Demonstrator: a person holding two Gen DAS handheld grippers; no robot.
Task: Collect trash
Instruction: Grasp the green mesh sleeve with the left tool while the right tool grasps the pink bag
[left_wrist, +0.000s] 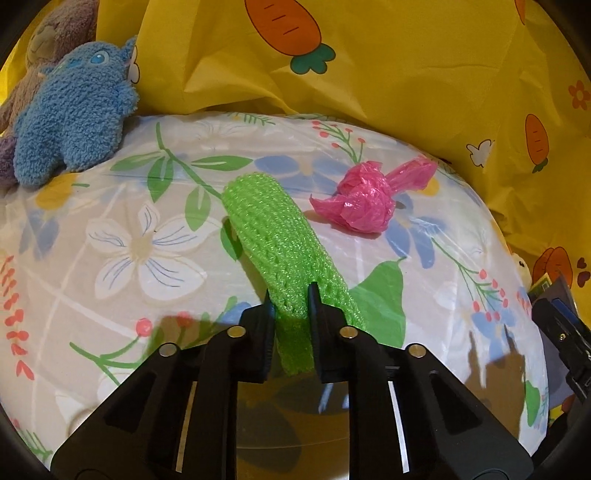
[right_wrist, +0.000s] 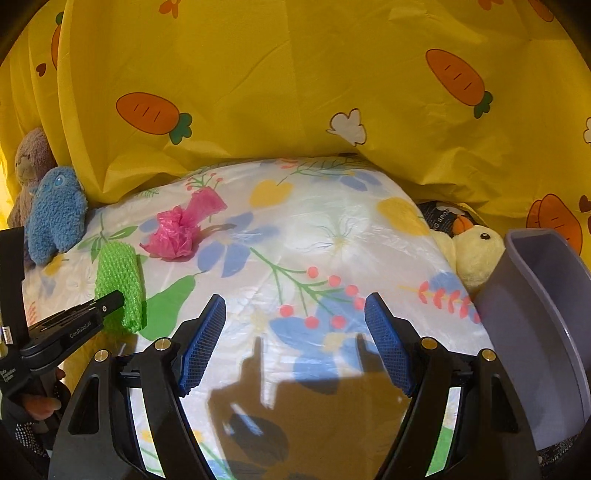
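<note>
"GenRobot.AI" on left gripper (right_wrist: 110, 301) body; partial "G SPO" on dark package (right_wrist: 439, 214) behind yellow duck.

Right gripper (right_wrist: 295, 317) hangs wide open over the floral sheet (right_wrist: 332, 229), nothing between its blue pads (right_wrist: 203, 343), while at far left the left gripper (right_wrist: 110, 301) pinches the green net (right_wrist: 120, 284), pink bag (right_wrist: 181, 232) just beyond, grey bin (right_wrist: 546, 332) at right.
</note>
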